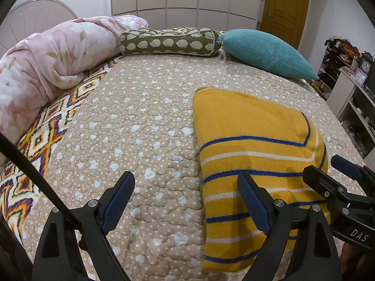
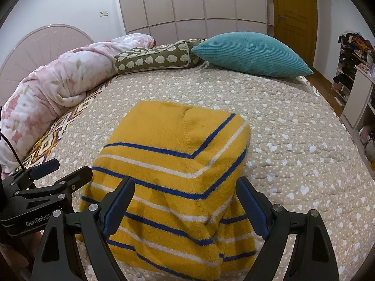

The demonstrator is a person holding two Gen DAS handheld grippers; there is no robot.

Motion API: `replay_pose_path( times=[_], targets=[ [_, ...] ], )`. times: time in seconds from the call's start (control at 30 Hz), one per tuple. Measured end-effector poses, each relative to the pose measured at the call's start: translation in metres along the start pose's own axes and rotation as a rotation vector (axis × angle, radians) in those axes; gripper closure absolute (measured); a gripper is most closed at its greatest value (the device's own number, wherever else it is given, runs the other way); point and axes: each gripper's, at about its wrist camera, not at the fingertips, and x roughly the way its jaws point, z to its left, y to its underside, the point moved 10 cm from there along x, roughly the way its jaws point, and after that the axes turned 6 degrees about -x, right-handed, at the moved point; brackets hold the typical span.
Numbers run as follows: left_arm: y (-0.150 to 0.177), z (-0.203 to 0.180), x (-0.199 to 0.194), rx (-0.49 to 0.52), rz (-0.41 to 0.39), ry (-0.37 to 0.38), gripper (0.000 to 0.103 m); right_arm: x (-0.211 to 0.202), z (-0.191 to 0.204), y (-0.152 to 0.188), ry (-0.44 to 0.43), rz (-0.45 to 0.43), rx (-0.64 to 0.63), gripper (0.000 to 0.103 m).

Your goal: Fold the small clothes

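A small yellow sweater [image 1: 248, 128] with blue and white stripes lies folded into a rough rectangle on the beige quilted bedspread [image 1: 140, 126]. It also fills the middle of the right wrist view [image 2: 178, 164]. My left gripper [image 1: 187, 187] is open and empty, hovering over the sweater's left edge. My right gripper [image 2: 185, 192] is open and empty, just above the sweater's near part. The right gripper shows at the right of the left wrist view [image 1: 328, 173], and the left gripper shows at the left of the right wrist view [image 2: 63, 168].
A rolled pink floral blanket [image 1: 46, 65], an olive bolster with hedgehog print [image 1: 168, 43] and a teal corduroy pillow [image 1: 267, 51] lie along the bed's far side. Shelves [image 1: 351, 86] stand to the right. A wardrobe and a wooden door [image 1: 286, 7] are behind.
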Motion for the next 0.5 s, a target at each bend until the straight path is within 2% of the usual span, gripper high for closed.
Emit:
replay_pose_path(
  times=[0.2,0.5],
  targets=[
    [-0.0018,0.0021,0.0008,-0.003,-0.004,-0.005,0.015,0.0022,0.0007,-0.0011,-0.002,0.004,-0.008,0.012],
    [-0.0070,-0.0005,-0.0066,0.027,-0.057,-0.012,0.014,0.0056,-0.0002,0.0020,-0.005,0.014,-0.011,0.011]
  ],
)
